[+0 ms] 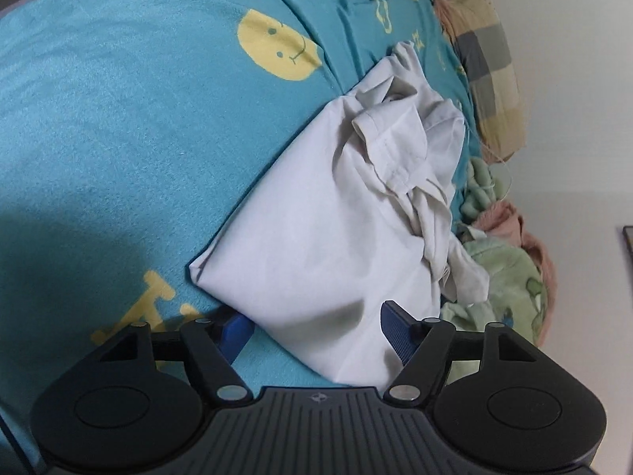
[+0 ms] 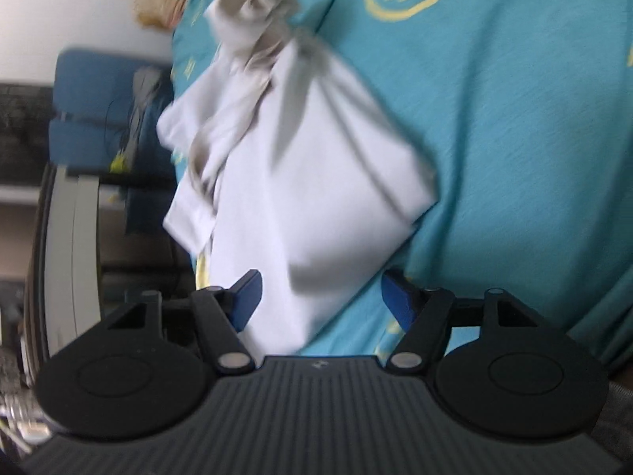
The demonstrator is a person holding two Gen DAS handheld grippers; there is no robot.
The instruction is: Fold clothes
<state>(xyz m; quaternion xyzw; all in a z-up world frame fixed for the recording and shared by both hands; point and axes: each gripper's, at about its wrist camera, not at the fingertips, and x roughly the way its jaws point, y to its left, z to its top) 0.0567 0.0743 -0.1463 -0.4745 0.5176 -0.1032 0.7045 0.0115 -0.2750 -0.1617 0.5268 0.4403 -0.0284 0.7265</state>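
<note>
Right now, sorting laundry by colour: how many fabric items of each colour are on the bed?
White: 1, the folded garment
Teal: 1, the bedspread
Green: 1, a fleece item
Pink: 1, a cloth
Checked: 1, a pillow
Total: 5

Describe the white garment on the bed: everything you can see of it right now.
The white garment is thin woven-looking cloth, folded into a rough rectangle with a smooth flat panel and a bunched, wrinkled hemmed sleeve or collar end at its far side. It lies on the teal patterned blanket. Its near edge sits between the open fingers of both the left gripper and right gripper.
</note>
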